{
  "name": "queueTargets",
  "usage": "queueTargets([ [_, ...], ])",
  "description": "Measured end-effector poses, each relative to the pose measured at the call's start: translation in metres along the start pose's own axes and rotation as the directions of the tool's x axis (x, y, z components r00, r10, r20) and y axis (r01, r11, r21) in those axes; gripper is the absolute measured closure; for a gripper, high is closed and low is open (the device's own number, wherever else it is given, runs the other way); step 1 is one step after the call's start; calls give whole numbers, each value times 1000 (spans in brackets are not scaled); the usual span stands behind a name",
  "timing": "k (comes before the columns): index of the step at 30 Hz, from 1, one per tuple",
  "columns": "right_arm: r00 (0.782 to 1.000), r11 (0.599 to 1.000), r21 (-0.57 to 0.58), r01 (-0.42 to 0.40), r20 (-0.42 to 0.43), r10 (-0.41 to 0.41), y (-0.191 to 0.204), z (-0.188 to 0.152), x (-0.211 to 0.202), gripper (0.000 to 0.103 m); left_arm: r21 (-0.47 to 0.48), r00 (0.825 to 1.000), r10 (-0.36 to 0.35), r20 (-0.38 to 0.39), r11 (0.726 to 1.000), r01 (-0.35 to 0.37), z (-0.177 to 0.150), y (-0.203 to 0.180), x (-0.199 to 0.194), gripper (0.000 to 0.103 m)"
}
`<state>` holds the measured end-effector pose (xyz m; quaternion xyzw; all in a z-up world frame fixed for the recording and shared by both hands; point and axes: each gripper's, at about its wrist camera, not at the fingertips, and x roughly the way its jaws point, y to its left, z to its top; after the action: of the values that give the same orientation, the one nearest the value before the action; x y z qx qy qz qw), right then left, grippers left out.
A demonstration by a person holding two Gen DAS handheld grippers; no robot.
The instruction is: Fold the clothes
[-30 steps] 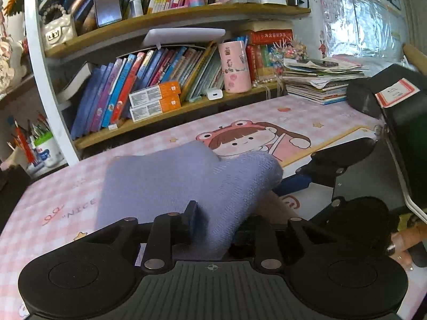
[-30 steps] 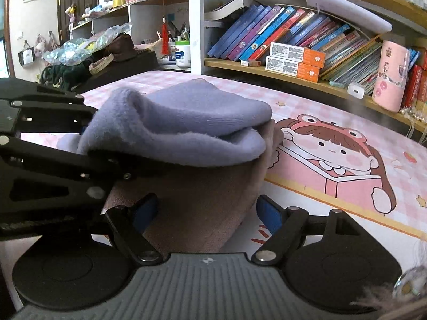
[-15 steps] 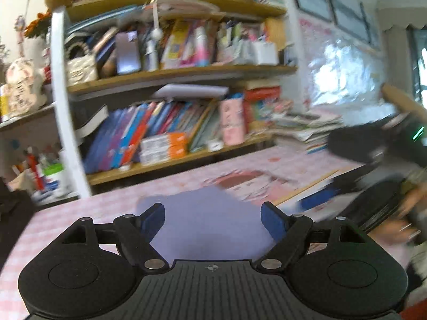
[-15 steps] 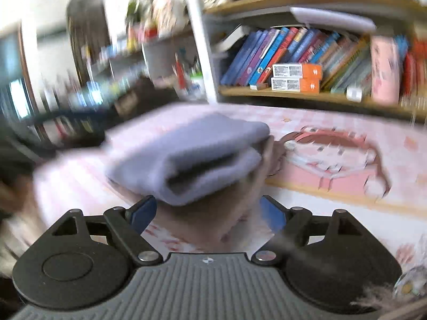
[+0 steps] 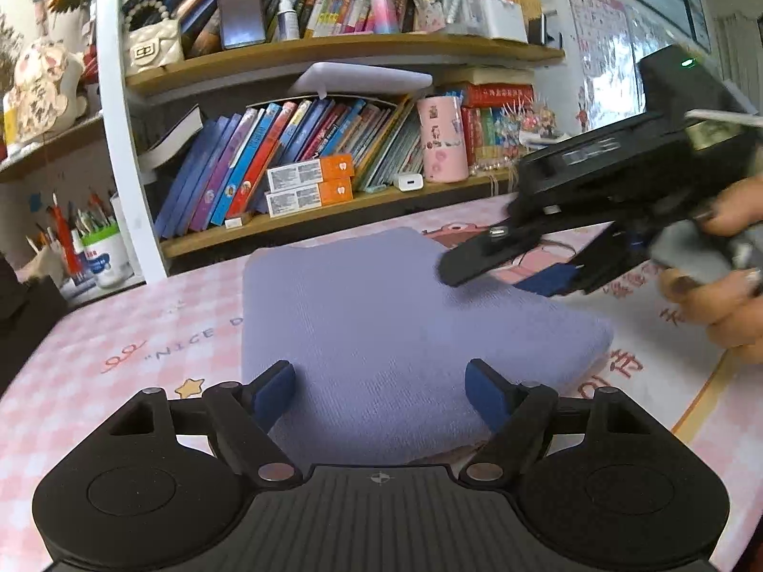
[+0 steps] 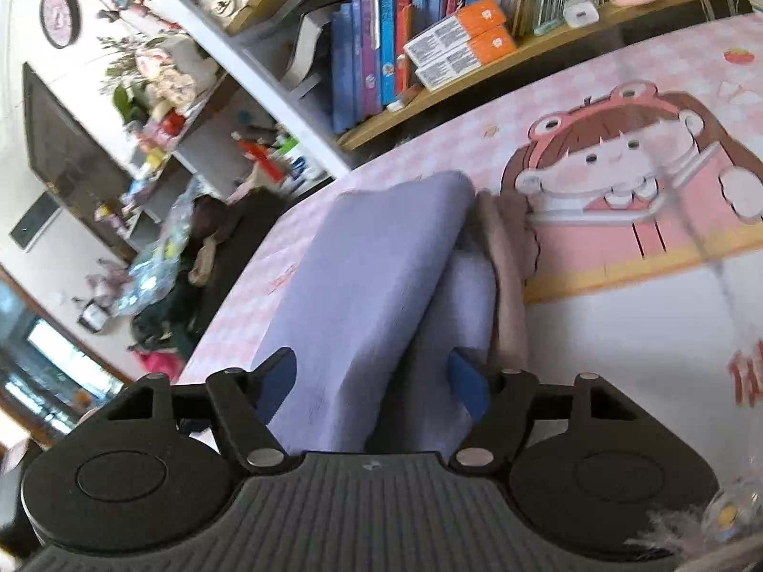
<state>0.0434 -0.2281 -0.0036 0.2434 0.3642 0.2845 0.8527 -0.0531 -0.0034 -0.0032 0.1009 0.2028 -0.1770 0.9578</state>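
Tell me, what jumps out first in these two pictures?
A folded lavender cloth lies in the middle of a pink checked desk mat, with a brownish cloth peeking out beneath it. An open left claw hovers at its near edge, while the right claw, held in a hand, reaches over its far corner. Behind, a crowded bookshelf fills the wall.

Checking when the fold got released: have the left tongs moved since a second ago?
Yes. The left tongs have opened and pulled back from the purple garment, which now lies flat in front of the bookshelf.
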Motion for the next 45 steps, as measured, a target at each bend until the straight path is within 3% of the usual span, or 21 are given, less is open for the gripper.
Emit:
queueTargets([
  [3,996,997,-11,82,34,-82,3,8,3,44,-29,1000,-13,20,999,13,-1,4,-4,22],
  [7,991,992,0,124,52,-123,-2,13,-7,43,-110,998,13,64,994,-6,3,18,-11,22],
  [11,992,989,83,124,18,-126,-18,8,-11,36,-75,991,-1,131,997,11,17,21,-18,22],
  [14,998,986,157,58,-1,-58,-23,5,-9,35,-26,997,-8,72,1000,10,13,13,-2,21],
  [16,999,988,144,51,1,-52,-18,6,-4,35,-2,1000,-3,28,1000,3,9,9,8,20],
  [22,999,989,143,41,-15,-39,-13,28,26,37,-29,999,-42,-3,999,42,7,14,12,10],
  [24,999,988,147,46,-19,-44,-11,35,34,50,-29,999,-40,-6,999,40,7,14,12,9],
  [26,999,993,107,49,-14,-48,-2,39,38,80,-28,999,-38,-9,999,38,7,13,12,9],
  [28,999,999,33,41,10,-42,13,42,36,80,-33,999,-37,-11,999,36,7,14,12,8],
  [30,993,994,-87,-60,94,68,33,38,17,80,-74,999,-42,-12,996,41,7,21,13,6],
  [33,969,986,-125,-112,204,136,39,42,-4,76,-139,998,-57,-17,989,54,6,33,15,4],
  [35,950,992,-106,-74,293,102,34,49,-16,73,-147,998,-57,-19,988,53,6,34,15,4],
  [37,953,994,-110,9,301,25,33,55,-19,70,-135,999,-49,-24,990,45,6,32,15,4],
  [40,977,978,-159,134,184,-104,36,51,-9,63,-116,999,-38,-31,993,34,7,29,15,4],
  [45,989,973,-175,149,18,-148,31,15,8,53,-119,999,-39,-30,992,35,6,29,15,4],
])
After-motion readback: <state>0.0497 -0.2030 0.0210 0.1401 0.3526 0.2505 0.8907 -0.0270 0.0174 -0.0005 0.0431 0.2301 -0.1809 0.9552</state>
